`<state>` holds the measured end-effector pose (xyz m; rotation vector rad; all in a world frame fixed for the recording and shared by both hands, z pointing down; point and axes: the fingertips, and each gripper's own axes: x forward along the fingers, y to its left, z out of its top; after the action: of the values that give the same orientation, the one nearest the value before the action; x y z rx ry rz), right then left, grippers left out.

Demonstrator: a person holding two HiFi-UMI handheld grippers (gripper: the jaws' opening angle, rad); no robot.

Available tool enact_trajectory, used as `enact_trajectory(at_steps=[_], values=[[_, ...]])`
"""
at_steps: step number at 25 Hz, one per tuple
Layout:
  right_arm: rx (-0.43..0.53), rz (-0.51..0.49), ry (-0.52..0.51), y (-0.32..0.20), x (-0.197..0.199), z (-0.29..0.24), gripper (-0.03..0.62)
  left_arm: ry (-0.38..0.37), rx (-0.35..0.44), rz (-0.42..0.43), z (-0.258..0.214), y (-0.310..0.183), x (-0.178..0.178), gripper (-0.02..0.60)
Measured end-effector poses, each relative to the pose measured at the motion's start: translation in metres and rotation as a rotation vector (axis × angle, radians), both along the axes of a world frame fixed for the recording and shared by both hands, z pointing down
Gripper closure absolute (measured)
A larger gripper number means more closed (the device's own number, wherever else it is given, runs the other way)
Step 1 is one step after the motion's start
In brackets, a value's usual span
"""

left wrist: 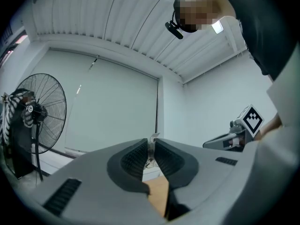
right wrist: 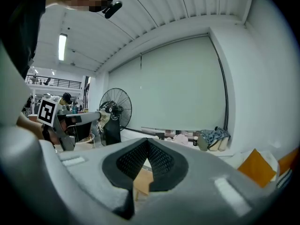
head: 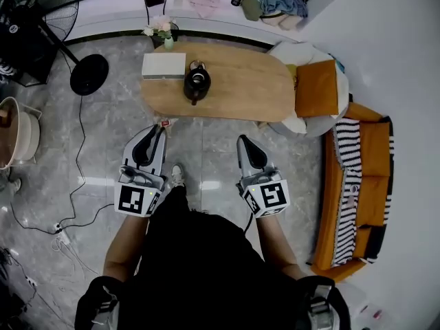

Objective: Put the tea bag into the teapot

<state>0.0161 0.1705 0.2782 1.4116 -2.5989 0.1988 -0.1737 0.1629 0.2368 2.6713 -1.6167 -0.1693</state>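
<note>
The dark teapot [head: 196, 82] stands on the oval wooden table [head: 240, 91], in the head view beyond both grippers. My left gripper [head: 161, 128] is held short of the table's near edge, shut on the tea bag [head: 165, 123], a small red-and-white piece at its tips. In the left gripper view the tea bag [left wrist: 152, 146] shows as a thin pale strip pinched between the ribbed pads, its end poking out above the left gripper [left wrist: 151, 144]. My right gripper [head: 242, 140] hangs level with it to the right. The right gripper [right wrist: 148, 142] is shut, tips touching, with nothing in them.
A white box [head: 163, 65] lies on the table left of the teapot, with a small flower vase [head: 163, 33] behind it. A standing fan [head: 51, 5] and cables are at left. A chair with an orange cushion [head: 316, 88] and an orange sofa [head: 357, 184] stand at right.
</note>
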Motion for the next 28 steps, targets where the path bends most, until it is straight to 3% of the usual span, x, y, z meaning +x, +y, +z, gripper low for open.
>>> enact_trajectory(at_steps=[6, 14, 22, 28], values=[[0.012, 0.045, 0.016, -0.05, -0.019, -0.01, 0.589, 0.016, -0.005, 0.053, -0.003, -0.056, -0.017, 0.54], [-0.008, 0.087, 0.008, -0.088, 0.0, -0.007, 0.589, 0.028, -0.019, 0.085, 0.001, -0.1, 0.004, 0.54], [0.051, 0.007, -0.024, -0.144, 0.014, -0.018, 0.589, 0.002, 0.007, 0.027, -0.012, -0.131, 0.023, 0.54], [0.013, -0.05, -0.023, -0.169, 0.011, -0.003, 0.589, 0.036, -0.03, -0.039, -0.006, -0.153, 0.022, 0.54]])
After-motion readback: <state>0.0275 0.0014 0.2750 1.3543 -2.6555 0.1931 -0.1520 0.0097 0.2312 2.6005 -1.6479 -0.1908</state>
